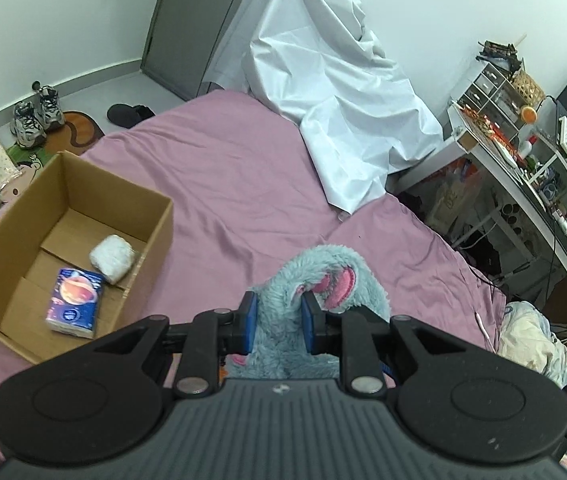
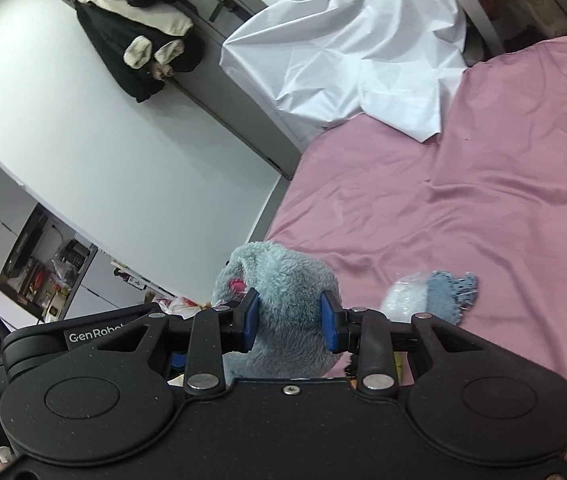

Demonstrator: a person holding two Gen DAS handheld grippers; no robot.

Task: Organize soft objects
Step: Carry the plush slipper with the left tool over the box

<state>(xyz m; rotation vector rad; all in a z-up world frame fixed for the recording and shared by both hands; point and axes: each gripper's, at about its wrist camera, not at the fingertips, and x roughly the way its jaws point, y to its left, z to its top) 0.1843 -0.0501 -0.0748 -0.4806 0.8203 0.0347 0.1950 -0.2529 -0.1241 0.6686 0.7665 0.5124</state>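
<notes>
A fluffy light-blue plush toy with pink ears (image 1: 323, 280) is held above the pink bed by both grippers. My left gripper (image 1: 279, 322) is shut on the plush near its pink ear. My right gripper (image 2: 290, 322) is shut on another part of the same plush (image 2: 283, 280). An open cardboard box (image 1: 15, 208) stands on the bed to the left; inside lie a blue tissue pack (image 1: 75, 302) and a white wrapped bundle (image 1: 111, 258). A clear bag with a blue knitted cloth (image 2: 439, 294) lies on the bed right of my right gripper.
The pink bed sheet (image 1: 235, 184) spreads ahead. A crumpled white sheet (image 1: 323, 92) drapes at the bed's far side. A cluttered desk (image 1: 523, 152) stands right. Shoes (image 1: 35, 114) sit on the floor left. A dark jacket (image 2: 131, 32) hangs on the door.
</notes>
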